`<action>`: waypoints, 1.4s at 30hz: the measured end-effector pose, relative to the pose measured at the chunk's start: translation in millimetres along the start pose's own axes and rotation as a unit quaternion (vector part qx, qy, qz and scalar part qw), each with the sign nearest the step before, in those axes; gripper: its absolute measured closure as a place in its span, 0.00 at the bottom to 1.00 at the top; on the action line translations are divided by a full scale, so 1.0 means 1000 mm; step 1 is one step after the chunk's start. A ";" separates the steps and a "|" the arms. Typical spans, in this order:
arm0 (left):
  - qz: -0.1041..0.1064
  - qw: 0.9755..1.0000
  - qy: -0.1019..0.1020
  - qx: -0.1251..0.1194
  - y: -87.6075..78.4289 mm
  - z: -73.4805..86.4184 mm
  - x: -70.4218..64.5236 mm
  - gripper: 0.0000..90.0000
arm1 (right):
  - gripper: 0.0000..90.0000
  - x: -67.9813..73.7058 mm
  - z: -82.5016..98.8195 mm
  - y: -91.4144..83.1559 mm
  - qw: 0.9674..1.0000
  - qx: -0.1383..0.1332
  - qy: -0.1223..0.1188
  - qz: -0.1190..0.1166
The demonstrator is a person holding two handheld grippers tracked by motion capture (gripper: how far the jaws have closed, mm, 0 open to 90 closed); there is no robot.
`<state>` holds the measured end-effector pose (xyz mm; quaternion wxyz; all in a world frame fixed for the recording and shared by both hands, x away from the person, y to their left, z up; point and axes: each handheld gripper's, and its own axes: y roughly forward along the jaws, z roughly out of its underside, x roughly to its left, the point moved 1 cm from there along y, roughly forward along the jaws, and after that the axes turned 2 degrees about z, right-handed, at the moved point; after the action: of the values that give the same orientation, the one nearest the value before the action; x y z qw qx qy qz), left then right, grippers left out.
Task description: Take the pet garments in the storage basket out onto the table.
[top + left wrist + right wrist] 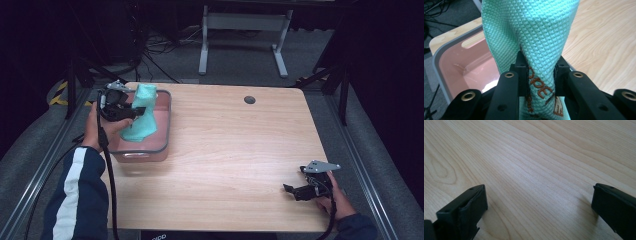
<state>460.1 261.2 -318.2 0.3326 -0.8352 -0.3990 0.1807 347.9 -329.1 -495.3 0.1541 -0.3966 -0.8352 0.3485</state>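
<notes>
We see the left gripper (131, 111) at the far left of the pale wooden table (235, 150), held over a clear plastic tub with a pinkish floor and grey rim (165, 120). Its two black jaws are clamped tight on a mint-green waffle-weave cloth with brown stitched lettering (140, 112), pinching it into a narrow waist. In the left gripper view the cloth (531, 37) fans out wide beyond the jaws, and a bunched strip with the brown lettering runs back between them. From the high view, the cloth hangs as a twisted column, its upper end above the tub's far rim and its lower end spreading down inside the tub. Whether that lower end touches the tub floor we cannot tell. In the left gripper view the tub (454, 62) lies below and to the left of the cloth, with bare table to the right. The right gripper (295, 190) sits well apart, near the front right corner of the table, low over the wood. In the right gripper view its jaws stand wide apart with bare wooden table (531, 170) between them. A dark round grommet hole (249, 99) marks the table's far edge.
</notes>
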 end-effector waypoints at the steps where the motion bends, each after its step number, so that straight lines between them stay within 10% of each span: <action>1: 0.001 1.000 0.005 -0.001 -0.002 -0.001 -0.002 0.80 | 0.01 0.000 0.000 0.000 1.000 0.000 0.000 0.000; 15: 0.030 0.999 0.033 -0.017 -0.006 -0.015 -0.030 0.80 | 0.01 0.000 0.000 0.000 1.000 0.000 0.000 0.000; 42: 0.098 0.990 0.102 0.007 0.046 -0.039 -0.105 0.80 | 0.01 0.000 0.000 0.000 1.000 0.000 0.000 0.000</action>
<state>442.7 141.8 -319.0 0.3577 -0.8822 -0.2778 0.1287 347.9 -329.1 -495.3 0.1540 -0.3965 -0.8353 0.3483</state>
